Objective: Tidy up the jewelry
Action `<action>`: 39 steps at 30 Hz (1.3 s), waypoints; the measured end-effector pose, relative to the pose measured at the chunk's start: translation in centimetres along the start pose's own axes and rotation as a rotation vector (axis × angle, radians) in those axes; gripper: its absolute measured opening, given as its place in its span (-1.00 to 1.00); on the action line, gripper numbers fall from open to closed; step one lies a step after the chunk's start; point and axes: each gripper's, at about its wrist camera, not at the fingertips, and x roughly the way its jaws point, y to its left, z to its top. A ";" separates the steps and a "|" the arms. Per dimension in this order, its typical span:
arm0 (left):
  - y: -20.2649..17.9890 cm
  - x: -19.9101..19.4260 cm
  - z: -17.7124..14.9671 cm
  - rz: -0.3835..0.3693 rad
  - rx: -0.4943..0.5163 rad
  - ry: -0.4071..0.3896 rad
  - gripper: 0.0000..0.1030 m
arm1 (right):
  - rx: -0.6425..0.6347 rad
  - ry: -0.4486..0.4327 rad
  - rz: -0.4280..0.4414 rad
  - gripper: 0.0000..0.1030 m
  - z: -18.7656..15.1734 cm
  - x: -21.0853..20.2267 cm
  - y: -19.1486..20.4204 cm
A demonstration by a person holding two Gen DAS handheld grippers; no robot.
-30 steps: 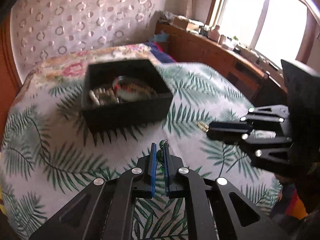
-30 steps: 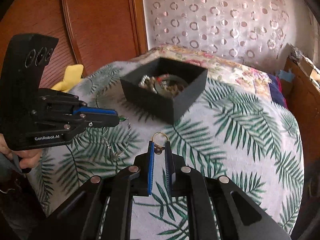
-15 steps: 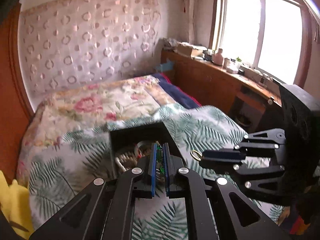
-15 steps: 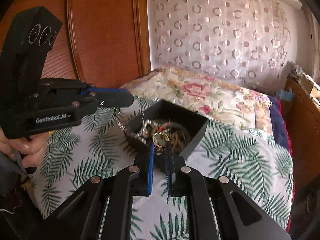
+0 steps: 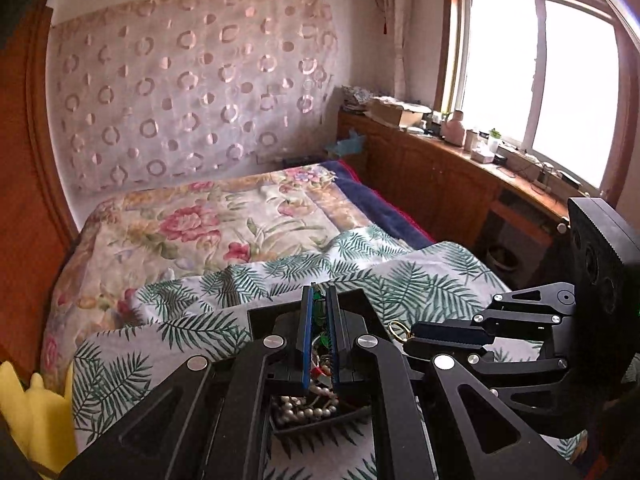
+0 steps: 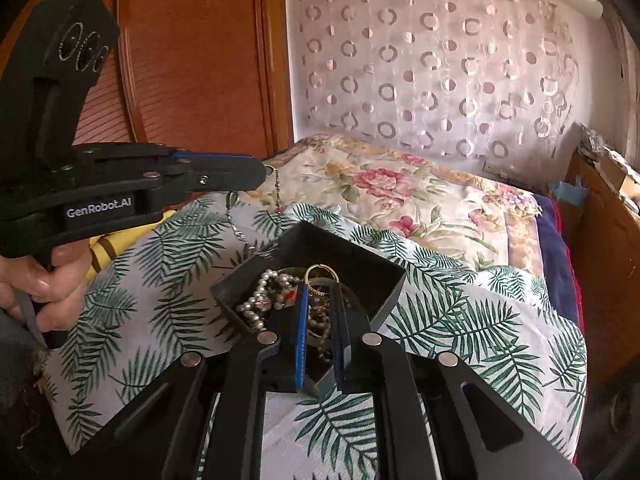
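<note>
A black open box holding pearls and other jewelry sits on the palm-leaf cloth. My right gripper hovers over the box, shut on a gold ring that sticks up past its tips. My left gripper hangs above the box's far left corner, shut on a necklace with green beads; its silver chain dangles toward the box rim. In the left wrist view the green beads show between the left gripper pads, over the box. The right gripper with the ring is beside it.
The palm-leaf cloth lies on a bed with a floral quilt. Wooden panels stand on the left, and a wooden ledge with small items runs under the window. A person's hand grips the left handle. A yellow object lies at the bed's edge.
Both grippers rose and moved forward, from in front of the box to above it. Each kept its hold, the left on the necklace, the right on the ring.
</note>
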 end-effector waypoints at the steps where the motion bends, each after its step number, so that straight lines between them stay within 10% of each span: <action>1: 0.2 0.4 0.0 0.000 -0.003 0.007 -0.89 | 0.001 0.007 -0.001 -0.77 0.0 0.4 -0.1; 15: 1.3 2.5 -0.7 0.031 -0.028 0.044 -0.89 | 0.047 0.063 -0.013 -0.75 0.6 5.1 -1.4; 23: 1.3 1.8 -0.8 0.058 -0.026 0.036 -0.38 | 0.056 0.068 -0.026 -0.74 0.4 5.6 -1.6; 31: 1.2 0.1 -2.2 0.127 -0.044 0.017 0.53 | 0.077 0.040 -0.050 -0.25 -0.4 3.5 -1.1; 39: 0.2 -3.4 -4.4 0.193 -0.060 -0.012 0.85 | 0.117 -0.010 -0.079 0.10 -2.4 -0.4 0.0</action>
